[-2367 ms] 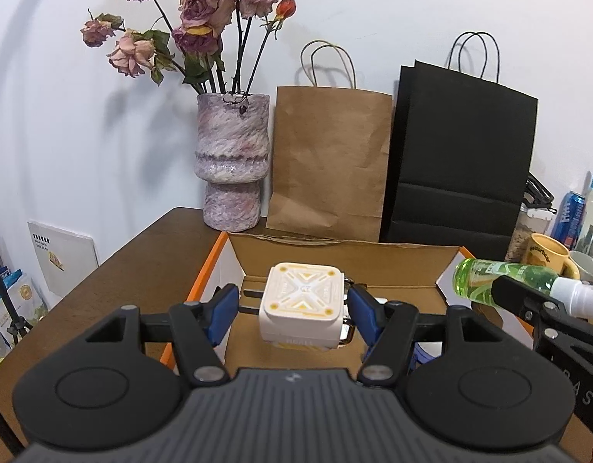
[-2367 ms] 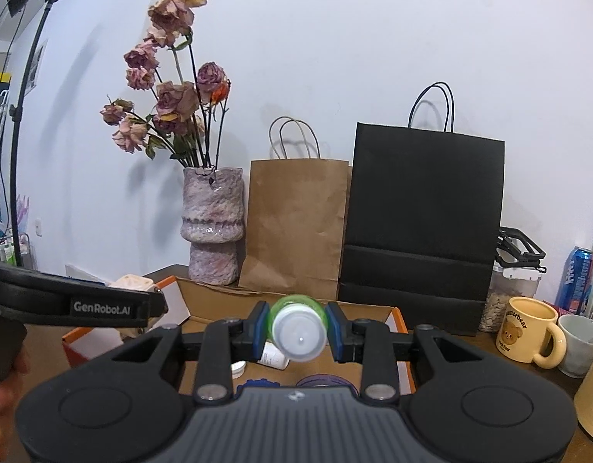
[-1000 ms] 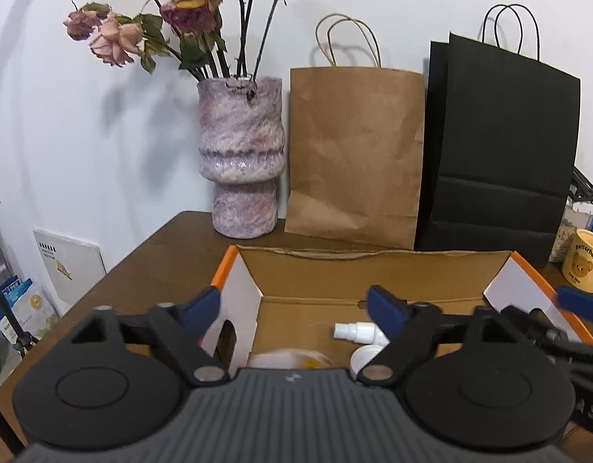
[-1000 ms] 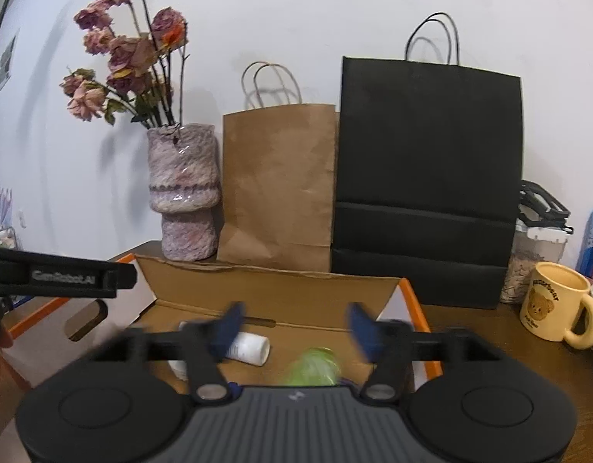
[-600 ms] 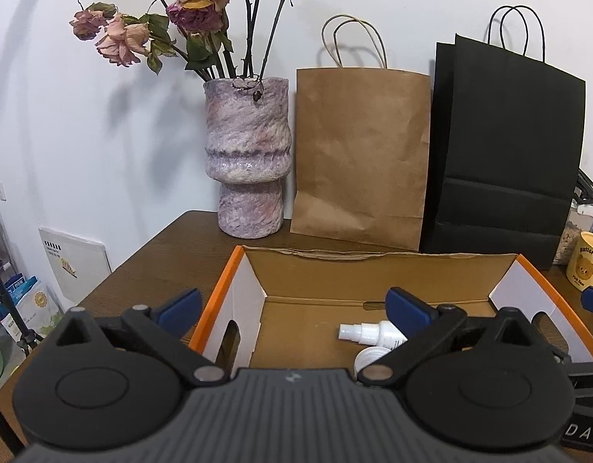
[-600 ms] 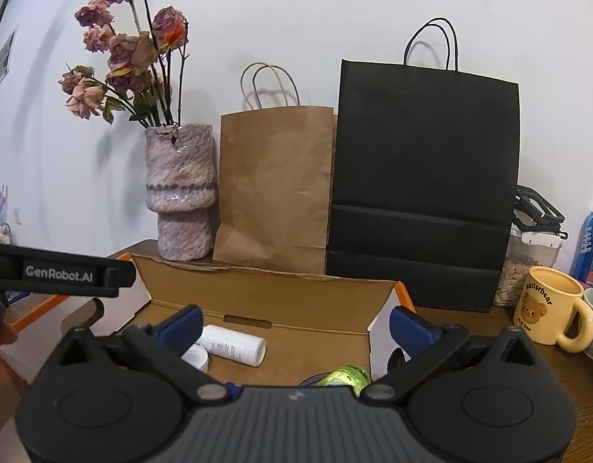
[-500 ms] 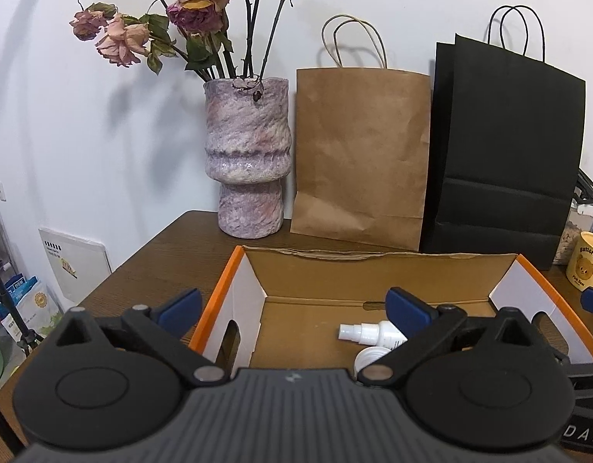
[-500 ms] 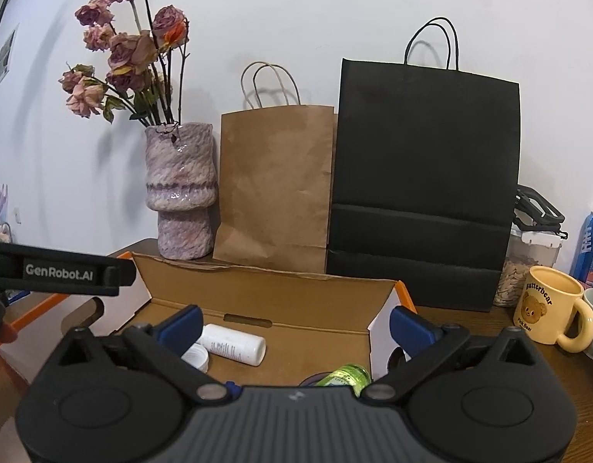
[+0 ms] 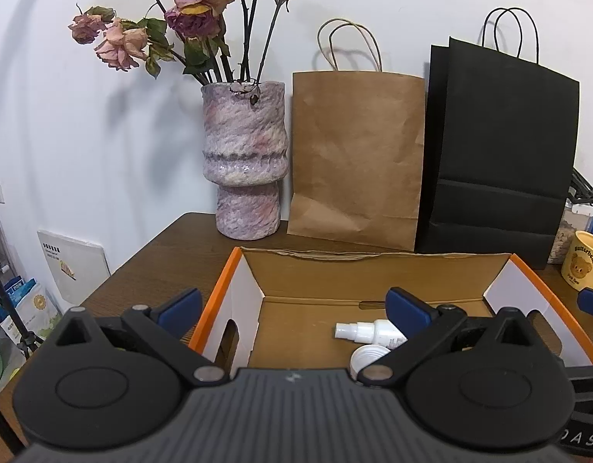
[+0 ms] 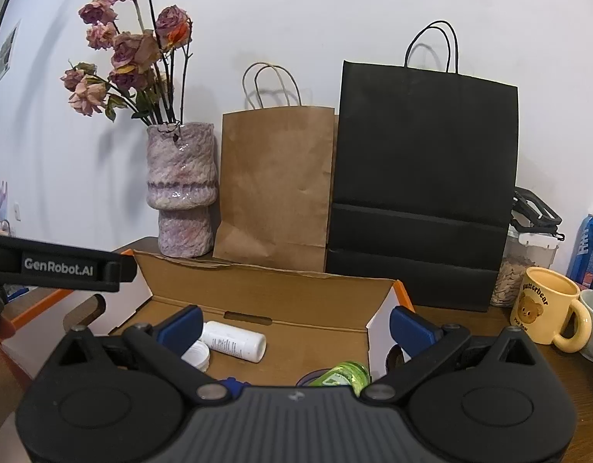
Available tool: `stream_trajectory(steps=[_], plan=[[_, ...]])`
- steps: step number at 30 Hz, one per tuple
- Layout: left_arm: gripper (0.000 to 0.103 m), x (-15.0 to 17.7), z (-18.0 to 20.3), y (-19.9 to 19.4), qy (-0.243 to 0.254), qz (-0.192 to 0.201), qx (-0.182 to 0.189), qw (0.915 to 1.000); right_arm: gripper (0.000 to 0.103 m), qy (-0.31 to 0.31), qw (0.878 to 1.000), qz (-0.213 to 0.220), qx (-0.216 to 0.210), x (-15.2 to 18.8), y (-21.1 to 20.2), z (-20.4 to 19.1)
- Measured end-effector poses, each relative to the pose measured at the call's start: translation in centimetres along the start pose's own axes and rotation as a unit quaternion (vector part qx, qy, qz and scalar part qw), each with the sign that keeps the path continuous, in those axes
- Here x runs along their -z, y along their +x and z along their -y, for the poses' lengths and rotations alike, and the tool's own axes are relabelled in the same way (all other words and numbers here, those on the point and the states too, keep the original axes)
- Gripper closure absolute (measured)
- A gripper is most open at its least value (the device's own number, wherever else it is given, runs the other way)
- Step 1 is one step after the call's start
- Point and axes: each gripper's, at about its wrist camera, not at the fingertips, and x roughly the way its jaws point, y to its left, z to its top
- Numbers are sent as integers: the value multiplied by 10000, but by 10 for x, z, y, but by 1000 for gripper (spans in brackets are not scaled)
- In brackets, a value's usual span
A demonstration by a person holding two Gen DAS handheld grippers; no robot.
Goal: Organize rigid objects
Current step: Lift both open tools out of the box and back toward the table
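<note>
Now both grippers are empty: earlier the left gripper (image 9: 292,305) clamped a white block over the box and the right gripper (image 10: 294,322) pinched a green bottle, and both have since been let go. The block shows in neither view now.

Nearest, at the lower middle of the right view, the green bottle (image 10: 341,374) lies in the box (image 10: 258,281), partly hidden behind the gripper body, just inside the box's right wall. A white bottle (image 10: 235,341) lies on its side toward the left, with a white cap (image 10: 198,355) beside it. In the left view the same bottle (image 9: 369,332) lies just inside the right pad.

Both sets of jaws are spread wide, touching nothing. The left gripper's left pad hangs outside the box's orange-edged left wall; the right gripper's right pad hangs outside the right wall. The box is open on top, with bare floor in its middle.

Beyond the far wall, across a strip of bare surface (image 9: 173,247), stand a vase (image 9: 244,162), a brown bag (image 9: 356,154) and a black bag (image 9: 501,146) against the wall. A mug (image 10: 547,308) sits at the right.
</note>
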Motion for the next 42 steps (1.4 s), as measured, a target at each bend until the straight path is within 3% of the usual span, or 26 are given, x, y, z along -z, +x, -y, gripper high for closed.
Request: stream_trajectory(steps=[30,42], plan=[[0,22,0,-51,122,-24,172,9998,0,-115,9998,6,139,16,-49,-4],[0,43,0,-82,125,-118,201,9997,0,-79,9998,-21,162,36,-89,-8]])
